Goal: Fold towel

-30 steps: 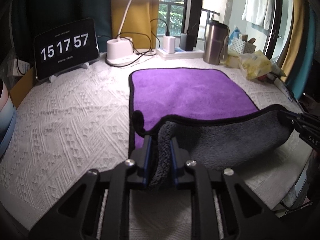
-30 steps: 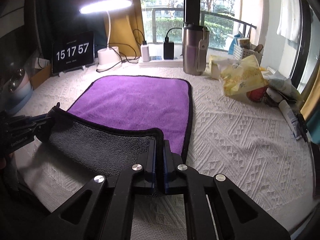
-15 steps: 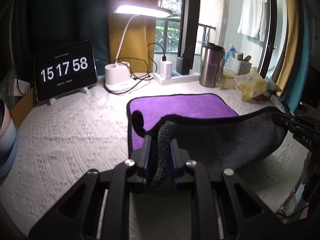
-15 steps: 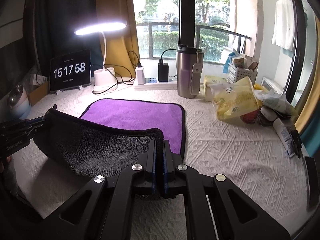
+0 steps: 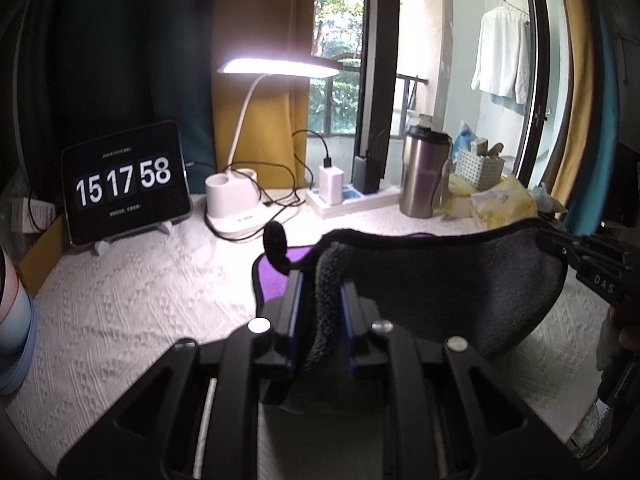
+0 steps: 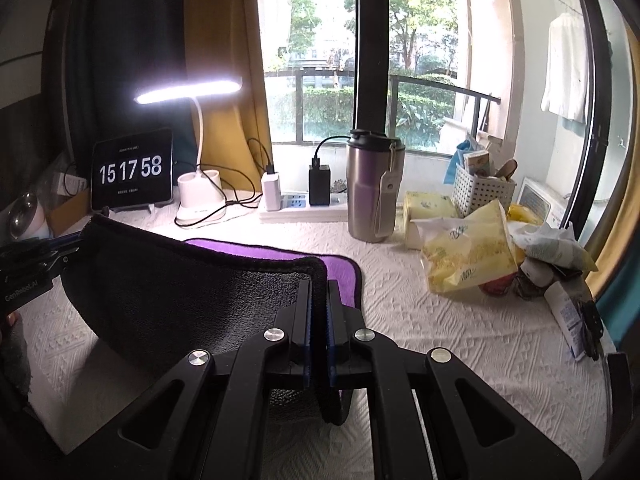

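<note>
Item count: one towel (image 6: 192, 292), purple on one face and dark grey on the other; two grippers, left (image 5: 319, 280) and right (image 6: 318, 292); one tablet clock (image 6: 132, 170); one desk lamp (image 6: 196, 148); one steel tumbler (image 6: 374, 184); two chargers, one white (image 6: 271, 191), one black (image 6: 319, 185), on one power strip (image 6: 304, 210); one white basket (image 6: 482, 192).

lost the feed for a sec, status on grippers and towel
Left gripper and right gripper both shut on towel near corners. Near edge lifted, grey underside showing, far part flat. Nothing blocking the fold path.
</note>
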Motion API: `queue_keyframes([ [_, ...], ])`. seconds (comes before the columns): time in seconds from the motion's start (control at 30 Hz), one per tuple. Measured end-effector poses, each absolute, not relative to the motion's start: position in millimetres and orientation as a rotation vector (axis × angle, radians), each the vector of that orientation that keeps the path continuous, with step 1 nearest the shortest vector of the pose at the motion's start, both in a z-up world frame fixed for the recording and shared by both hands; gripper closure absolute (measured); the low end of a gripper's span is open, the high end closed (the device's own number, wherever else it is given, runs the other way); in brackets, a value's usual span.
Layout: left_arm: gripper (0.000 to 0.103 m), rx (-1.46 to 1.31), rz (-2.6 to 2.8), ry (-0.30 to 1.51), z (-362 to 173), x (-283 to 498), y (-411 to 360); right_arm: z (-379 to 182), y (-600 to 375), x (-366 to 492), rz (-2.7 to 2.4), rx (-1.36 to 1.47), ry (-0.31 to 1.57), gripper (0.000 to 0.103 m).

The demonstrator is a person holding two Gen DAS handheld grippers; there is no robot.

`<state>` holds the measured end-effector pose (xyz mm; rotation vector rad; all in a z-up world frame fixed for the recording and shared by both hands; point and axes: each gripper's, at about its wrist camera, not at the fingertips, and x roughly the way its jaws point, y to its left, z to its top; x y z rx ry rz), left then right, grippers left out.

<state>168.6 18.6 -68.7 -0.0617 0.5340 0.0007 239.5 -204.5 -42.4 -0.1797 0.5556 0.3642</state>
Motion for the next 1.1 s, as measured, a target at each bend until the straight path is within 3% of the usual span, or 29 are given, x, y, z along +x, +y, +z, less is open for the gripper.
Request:
queue_keyframes([
  [1.1, 0.085, -0.035, 0.043, 0.499, -76.9, 261.8, 35.2, -46.0, -181.7, 335.4, 0.334, -0.202, 0.51, 0.096],
])
